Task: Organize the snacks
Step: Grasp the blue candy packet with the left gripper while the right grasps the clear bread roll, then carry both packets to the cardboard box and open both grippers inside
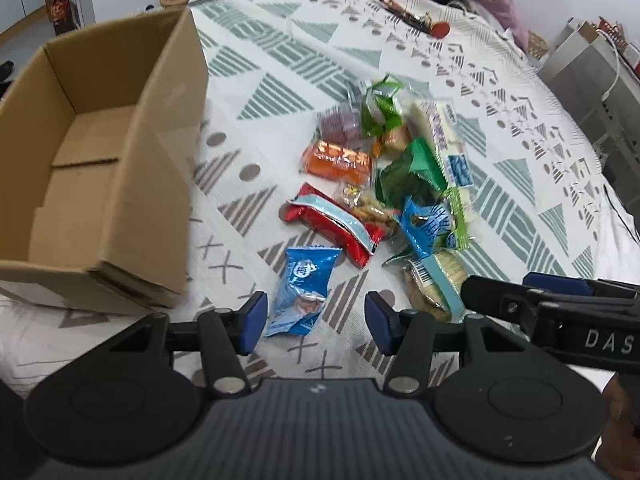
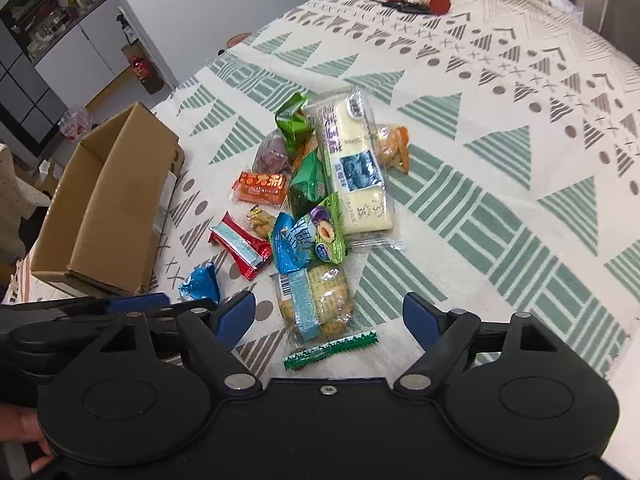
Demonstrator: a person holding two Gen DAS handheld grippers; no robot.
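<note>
Patterned tablecloth (image 1: 280, 60) covers the table; snack pile sits mid-cloth. Cardboard box (image 1: 100, 152) stands open and empty at the left of the pile, flaps up.

Left wrist view: left gripper (image 1: 316, 322) hovers low over the cloth, jaws spread, nothing between the pads but a small blue packet (image 1: 302, 292) lying flat just ahead. Red packet (image 1: 332, 226) lies beyond it, then an orange packet (image 1: 338, 162). The right gripper's black arm crosses in from the right edge.

Right wrist view: right gripper (image 2: 330, 318) likewise has its jaws spread wide, empty. A clear-wrapped biscuit pack (image 2: 316, 304) with a pale blue band lies between the fingers' line, a thin green stick packet (image 2: 330, 350) nearest the camera; this one is hidden in the left view. The long white bread pack (image 2: 354, 164) shows fully here. Purple item (image 2: 272, 156) behind the pile is blurred, possibly a wrapped sweet.

Red-capped object (image 2: 440, 2) lies far across the cloth, well apart.
</note>
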